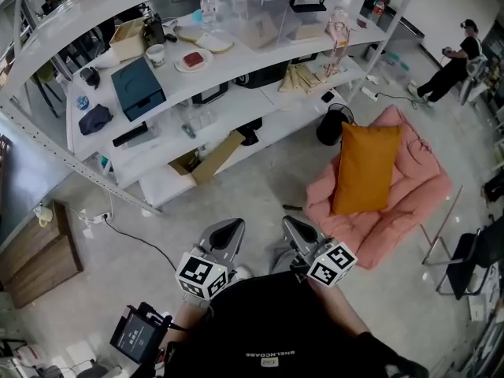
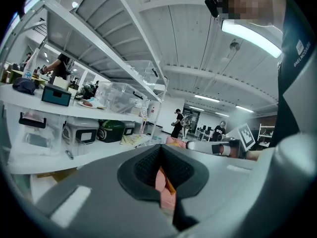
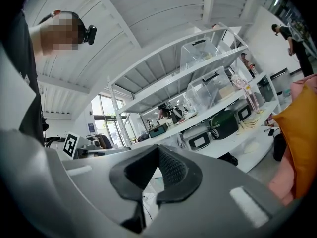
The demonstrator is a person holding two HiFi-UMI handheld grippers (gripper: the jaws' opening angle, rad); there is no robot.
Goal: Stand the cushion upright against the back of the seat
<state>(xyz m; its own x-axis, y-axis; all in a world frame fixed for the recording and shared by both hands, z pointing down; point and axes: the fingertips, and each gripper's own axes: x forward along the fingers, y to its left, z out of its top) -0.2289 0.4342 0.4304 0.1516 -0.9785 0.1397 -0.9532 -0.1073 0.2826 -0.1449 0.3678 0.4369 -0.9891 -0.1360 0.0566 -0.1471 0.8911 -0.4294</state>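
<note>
Both shut: left gripper (image 1: 233,227), right gripper (image 1: 292,224) | cushion (image 1: 366,168) well apart, beyond

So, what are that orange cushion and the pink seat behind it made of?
The orange cushion looks like matte fabric over a soft filling: it has no shine, and it is plump with gently bowed edges. The pink seat seems to be a padded textile, possibly cotton or fleece, as it shows soft folds and puffy sections. The weave of either is too small to tell.
</note>
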